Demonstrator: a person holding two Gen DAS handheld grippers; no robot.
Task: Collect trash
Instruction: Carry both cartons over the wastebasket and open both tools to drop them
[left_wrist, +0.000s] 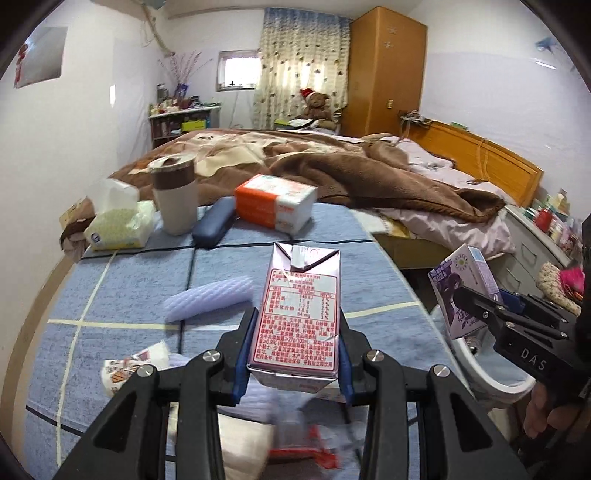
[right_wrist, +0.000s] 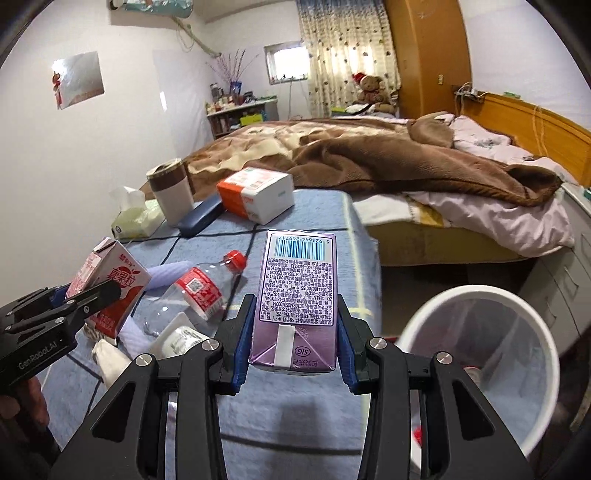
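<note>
My left gripper (left_wrist: 295, 350) is shut on a pink drink carton (left_wrist: 301, 314) and holds it above the blue table (left_wrist: 129, 295). The same carton shows at the left of the right wrist view (right_wrist: 110, 291). My right gripper (right_wrist: 295, 343) is shut on a purple drink carton (right_wrist: 297, 295), held near the table's right edge, left of a white trash bin (right_wrist: 480, 354). The purple carton also shows at the right of the left wrist view (left_wrist: 461, 291), over the bin's rim (left_wrist: 480, 373). An empty plastic bottle with a red cap (right_wrist: 207, 288) and wrappers (left_wrist: 129, 365) lie on the table.
A tissue pack (left_wrist: 122, 225), a cup (left_wrist: 175, 195), a dark glasses case (left_wrist: 214, 221), an orange-and-white tissue pack (left_wrist: 277, 203) and a lilac ribbed object (left_wrist: 210, 299) sit on the table. A bed with a brown blanket (left_wrist: 332, 166) lies beyond. Drawers (left_wrist: 535, 243) stand at the right.
</note>
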